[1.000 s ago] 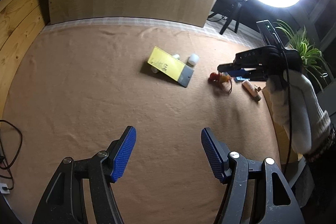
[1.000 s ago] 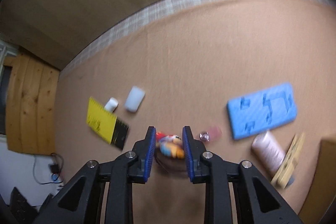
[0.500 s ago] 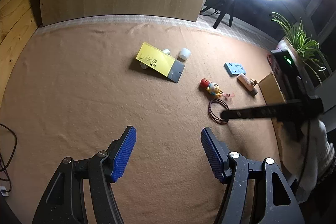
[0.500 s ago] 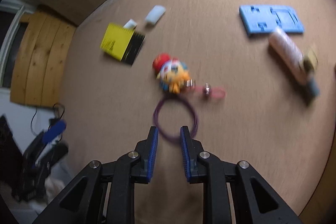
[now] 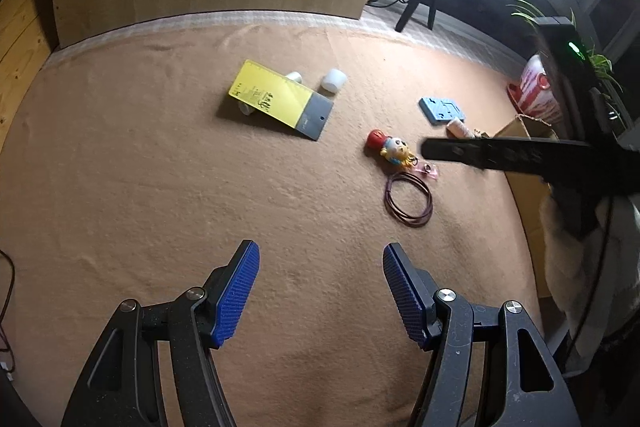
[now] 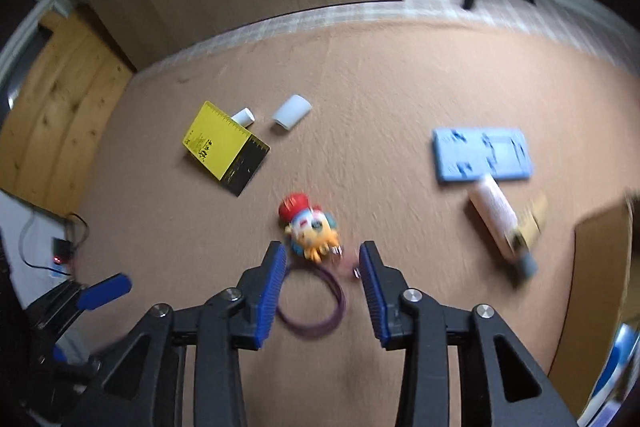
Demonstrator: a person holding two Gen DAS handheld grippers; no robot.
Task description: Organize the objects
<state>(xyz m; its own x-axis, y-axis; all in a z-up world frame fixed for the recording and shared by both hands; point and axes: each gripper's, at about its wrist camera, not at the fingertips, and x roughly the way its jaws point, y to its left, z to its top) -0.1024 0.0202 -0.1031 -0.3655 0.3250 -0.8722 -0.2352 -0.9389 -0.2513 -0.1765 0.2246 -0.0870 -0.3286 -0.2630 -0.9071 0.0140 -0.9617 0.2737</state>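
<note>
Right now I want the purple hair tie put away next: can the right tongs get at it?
Probably yes. The right tongs hang just above the hair tie, their jaws just opened and empty, nothing covering it. Only the doll lies close beside the loop.

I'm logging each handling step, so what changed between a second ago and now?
The right hand-held gripper was shut on the doll toy a second ago; the toy now lies free on the tan cloth beside the purple loop. The gripper has drawn back, and its jaws have just been opening, pressing on nothing. The left hand-held gripper stayed open and empty; the yellow card and blue foam block lie unmoved.
</note>
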